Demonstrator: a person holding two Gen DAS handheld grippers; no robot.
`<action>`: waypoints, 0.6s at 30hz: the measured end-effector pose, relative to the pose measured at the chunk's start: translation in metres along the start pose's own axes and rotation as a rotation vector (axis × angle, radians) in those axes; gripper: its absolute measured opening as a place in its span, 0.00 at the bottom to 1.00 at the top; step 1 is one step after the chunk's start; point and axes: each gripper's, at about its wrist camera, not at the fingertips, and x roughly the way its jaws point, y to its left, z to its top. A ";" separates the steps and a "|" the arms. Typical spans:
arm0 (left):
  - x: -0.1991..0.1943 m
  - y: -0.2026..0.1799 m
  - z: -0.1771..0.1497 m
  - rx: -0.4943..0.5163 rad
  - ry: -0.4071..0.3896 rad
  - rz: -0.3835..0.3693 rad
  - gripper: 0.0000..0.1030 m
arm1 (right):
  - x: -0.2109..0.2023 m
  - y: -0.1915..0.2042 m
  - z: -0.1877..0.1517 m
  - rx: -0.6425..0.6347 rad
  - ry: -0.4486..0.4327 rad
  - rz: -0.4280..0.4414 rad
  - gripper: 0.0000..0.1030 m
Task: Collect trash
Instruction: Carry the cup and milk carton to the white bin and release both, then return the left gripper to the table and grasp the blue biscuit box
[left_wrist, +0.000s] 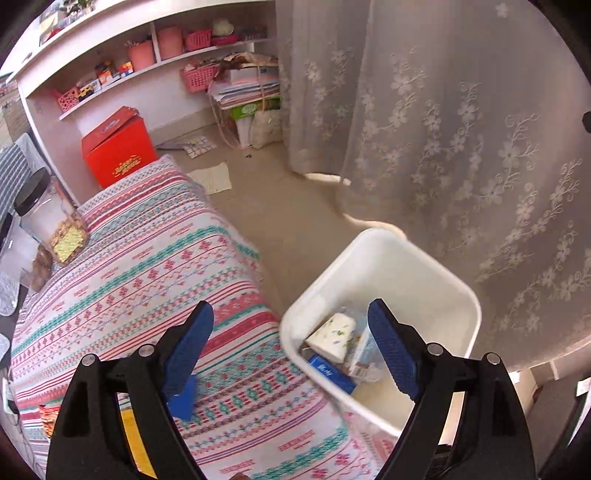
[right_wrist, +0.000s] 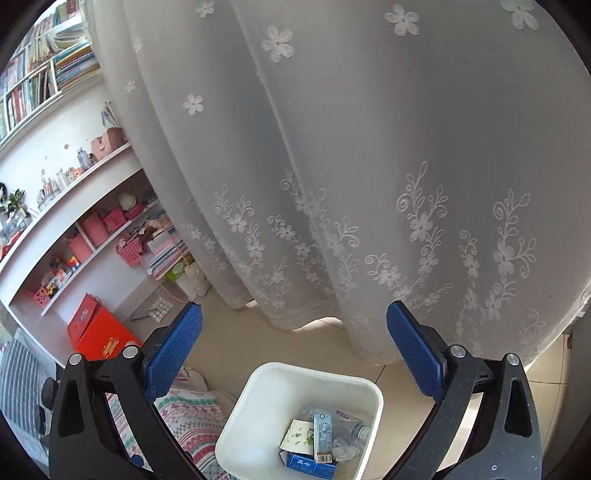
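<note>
A white trash bin (left_wrist: 406, 258) stands on the floor between the bed and the curtain. Inside it lie a white floral tissue pack (left_wrist: 332, 336), a blue box (left_wrist: 330, 373) and clear plastic wrapping. My left gripper (left_wrist: 290, 306) hangs open above the bin's near rim and the bed's edge, with nothing between its blue pads. A blurred blue object (left_wrist: 181, 402) lies on the bed behind the left finger. My right gripper (right_wrist: 294, 307) is open and empty, higher up, above the bin (right_wrist: 280, 391). From there I see the tissue pack (right_wrist: 297, 435), a small carton (right_wrist: 322, 437) and the blue box (right_wrist: 310, 465).
The bed with a striped patterned cover (left_wrist: 147, 277) fills the left side. A plastic snack jar (left_wrist: 51, 218) lies on it. A red box (left_wrist: 118, 147) and a sheet of paper (left_wrist: 212, 177) sit on the floor by the pink shelves. A lace curtain (left_wrist: 443, 129) hangs close behind the bin.
</note>
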 end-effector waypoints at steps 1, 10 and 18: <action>0.002 0.010 -0.002 -0.001 0.020 0.021 0.81 | 0.001 0.005 -0.002 -0.011 0.014 0.014 0.93; 0.035 0.111 -0.030 -0.196 0.343 0.017 0.84 | 0.011 0.042 -0.022 -0.090 0.145 0.104 0.93; 0.070 0.177 -0.069 -0.643 0.502 -0.093 0.84 | 0.014 0.066 -0.032 -0.140 0.195 0.167 0.93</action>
